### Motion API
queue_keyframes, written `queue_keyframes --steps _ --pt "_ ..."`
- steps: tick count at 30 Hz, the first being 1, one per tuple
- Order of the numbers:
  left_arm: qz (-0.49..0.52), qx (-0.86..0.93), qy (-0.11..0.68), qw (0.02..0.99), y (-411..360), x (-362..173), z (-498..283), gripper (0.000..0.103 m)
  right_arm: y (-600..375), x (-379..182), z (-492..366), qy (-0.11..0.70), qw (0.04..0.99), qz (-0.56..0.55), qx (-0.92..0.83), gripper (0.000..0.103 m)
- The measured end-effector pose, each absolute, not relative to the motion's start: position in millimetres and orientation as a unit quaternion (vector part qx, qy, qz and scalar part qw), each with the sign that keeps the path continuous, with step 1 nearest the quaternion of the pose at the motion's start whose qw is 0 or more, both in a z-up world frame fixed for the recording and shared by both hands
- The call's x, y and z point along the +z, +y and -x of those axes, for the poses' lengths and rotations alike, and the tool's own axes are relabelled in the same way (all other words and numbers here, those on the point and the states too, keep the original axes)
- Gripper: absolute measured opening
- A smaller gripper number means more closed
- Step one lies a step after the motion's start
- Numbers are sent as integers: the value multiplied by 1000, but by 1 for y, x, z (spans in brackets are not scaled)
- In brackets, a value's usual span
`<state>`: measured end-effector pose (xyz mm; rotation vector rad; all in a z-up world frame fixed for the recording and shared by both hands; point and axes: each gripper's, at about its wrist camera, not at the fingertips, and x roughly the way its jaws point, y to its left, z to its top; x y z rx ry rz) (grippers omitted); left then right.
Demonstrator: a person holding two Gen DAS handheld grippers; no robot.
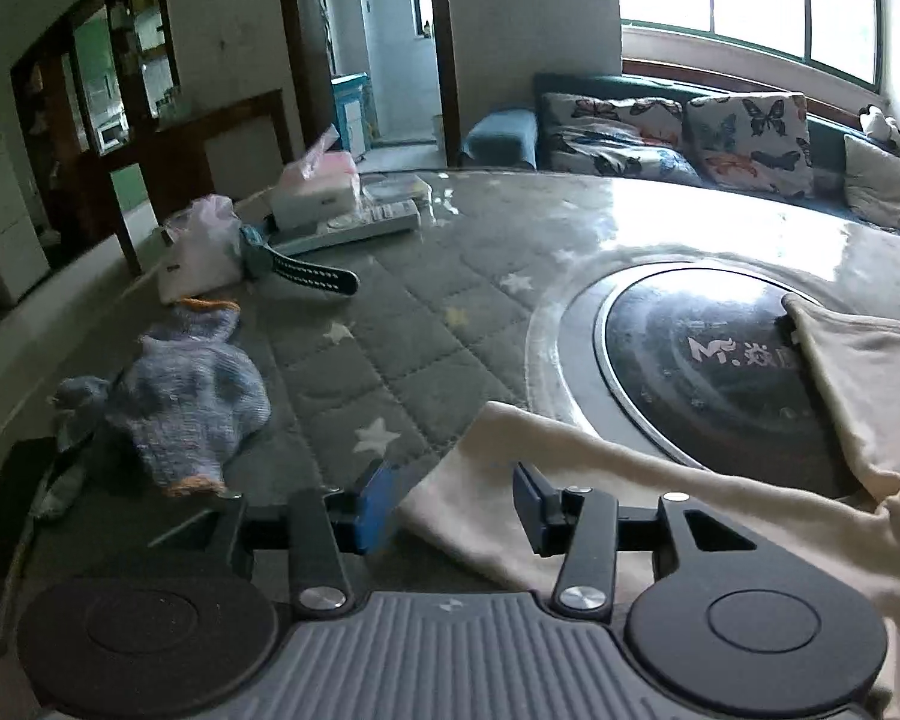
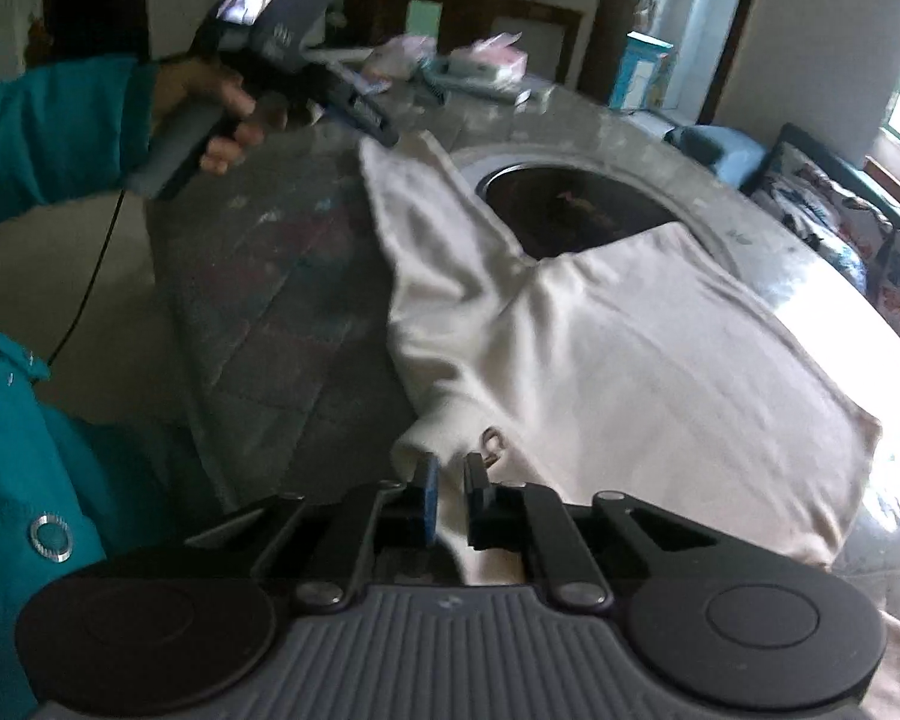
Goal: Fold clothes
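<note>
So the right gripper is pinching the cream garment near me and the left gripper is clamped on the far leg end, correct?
Not quite. The left gripper is open: in the left wrist view its jaws stand apart over the cream garment without pressing it. The right gripper does pinch the garment's near end, as the right wrist view shows.

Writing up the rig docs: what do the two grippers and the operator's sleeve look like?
Both grippers, left and right, match: black linkage arms with silver pivot screws, blue finger pads, a ribbed grey body flanked by two round black discs. From the right wrist view, the left unit has a grey handle, a thin black cable and a lit screen. Sleeve: teal.
</note>
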<state>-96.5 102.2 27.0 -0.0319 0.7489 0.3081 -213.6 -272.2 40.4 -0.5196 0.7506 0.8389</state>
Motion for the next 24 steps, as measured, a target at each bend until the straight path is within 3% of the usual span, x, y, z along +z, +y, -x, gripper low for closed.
queue_keyframes --steps 4,6,8,24 --pt "3 156 366 917 99 19 93 46 -279 39 208 355 826 232 372 14" --pt "-11 145 361 921 95 17 94 17 -283 38 207 359 828 226 366 16" --pt "-27 139 355 924 89 15 97 7 -287 37 204 362 831 223 358 21" --pt "-86 198 328 920 101 26 103 5 -295 18 202 388 827 196 357 28"
